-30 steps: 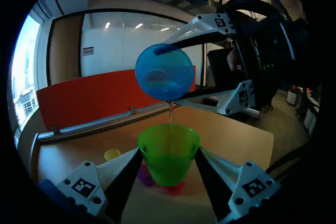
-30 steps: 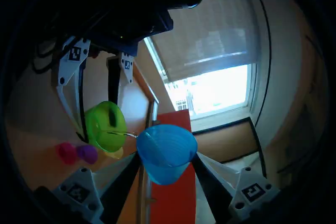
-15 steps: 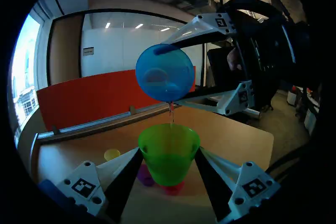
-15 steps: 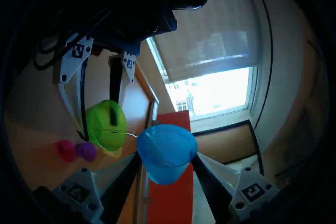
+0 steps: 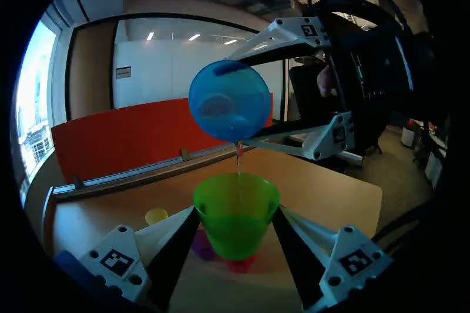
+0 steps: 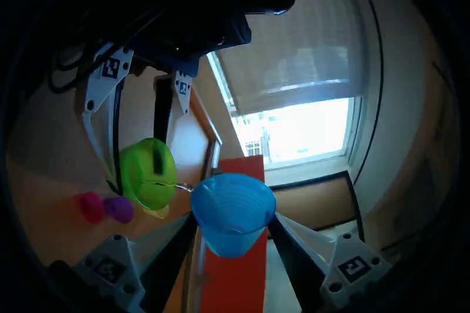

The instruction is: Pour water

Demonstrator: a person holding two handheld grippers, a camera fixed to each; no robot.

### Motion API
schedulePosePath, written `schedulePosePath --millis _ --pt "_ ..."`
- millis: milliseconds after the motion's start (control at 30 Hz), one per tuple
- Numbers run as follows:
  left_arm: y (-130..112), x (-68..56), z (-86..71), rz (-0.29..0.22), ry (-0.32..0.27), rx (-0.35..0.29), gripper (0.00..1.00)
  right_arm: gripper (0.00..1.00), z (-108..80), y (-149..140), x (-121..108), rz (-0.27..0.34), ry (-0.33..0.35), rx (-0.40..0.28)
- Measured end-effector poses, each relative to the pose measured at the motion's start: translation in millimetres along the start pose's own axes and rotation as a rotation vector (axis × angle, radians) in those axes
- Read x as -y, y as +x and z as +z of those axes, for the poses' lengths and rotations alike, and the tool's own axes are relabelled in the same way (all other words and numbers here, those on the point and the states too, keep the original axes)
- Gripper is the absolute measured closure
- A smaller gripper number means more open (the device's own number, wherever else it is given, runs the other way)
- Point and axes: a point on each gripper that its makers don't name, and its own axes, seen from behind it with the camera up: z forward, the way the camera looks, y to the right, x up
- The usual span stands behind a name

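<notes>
The left gripper (image 5: 235,222) is closed on a translucent green plastic cup (image 5: 236,239). Both fingers press its sides, and it stands upright above the wooden table (image 5: 335,189). The right gripper (image 6: 232,225) clamps a translucent blue plastic cup (image 6: 232,210), tipped above the green one. A thin stream of water (image 5: 239,163) falls from its rim into the green cup. The left gripper view shows a small yellow cup (image 5: 156,215) on the table; the right gripper view shows a bright window (image 6: 294,131). Compared with one second ago, the cups and the stream are almost unchanged.
</notes>
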Motion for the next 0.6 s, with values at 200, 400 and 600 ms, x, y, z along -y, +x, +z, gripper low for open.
schedulePosePath --millis 200,400,600 --pt "0.0 -1.7 -1.7 0.001 -0.002 -0.001 0.16 0.12 0.0 -2.2 -1.6 -0.012 0.001 0.004" --pt "1.1 -3.7 -2.4 0.002 -0.005 -0.003 0.16 0.12 -0.9 -4.0 -2.9 -0.027 0.001 0.005" --pt "1.9 -4.6 -2.7 0.005 -0.005 -0.005 0.16 0.12 -2.2 -5.6 -3.4 -0.036 0.003 0.006"
